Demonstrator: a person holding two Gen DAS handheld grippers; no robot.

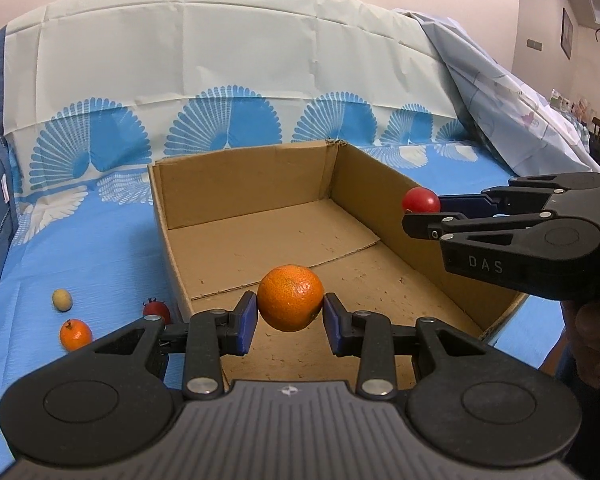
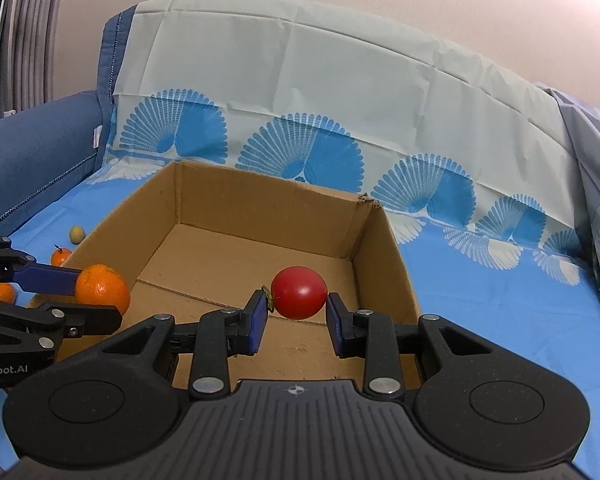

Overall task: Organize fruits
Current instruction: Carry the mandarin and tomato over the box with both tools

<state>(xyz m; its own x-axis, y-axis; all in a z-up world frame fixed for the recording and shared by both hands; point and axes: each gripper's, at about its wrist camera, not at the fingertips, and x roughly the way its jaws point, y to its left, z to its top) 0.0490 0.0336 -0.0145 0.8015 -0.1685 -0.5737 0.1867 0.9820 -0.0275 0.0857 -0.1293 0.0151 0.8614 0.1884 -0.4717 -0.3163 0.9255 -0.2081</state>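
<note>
The cardboard box (image 1: pixel 260 216) lies open-topped on the blue cloth (image 1: pixel 92 248), nothing resting on its floor. Above its near end the left gripper (image 1: pixel 290 316) clamps an orange (image 1: pixel 290 298), and over its right wall the right gripper (image 2: pixel 296 312), lettered "DAS", clamps a red tomato (image 2: pixel 299 292). Left of the box lie a small orange (image 1: pixel 75 334), a pale fruit (image 1: pixel 62 300) and a red fruit (image 1: pixel 157 309).

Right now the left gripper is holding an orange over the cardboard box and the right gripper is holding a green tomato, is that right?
Not quite: the tomato in the right gripper is red, not green, as the right wrist view shows. The rest holds: the left gripper holds an orange over the cardboard box.
</note>
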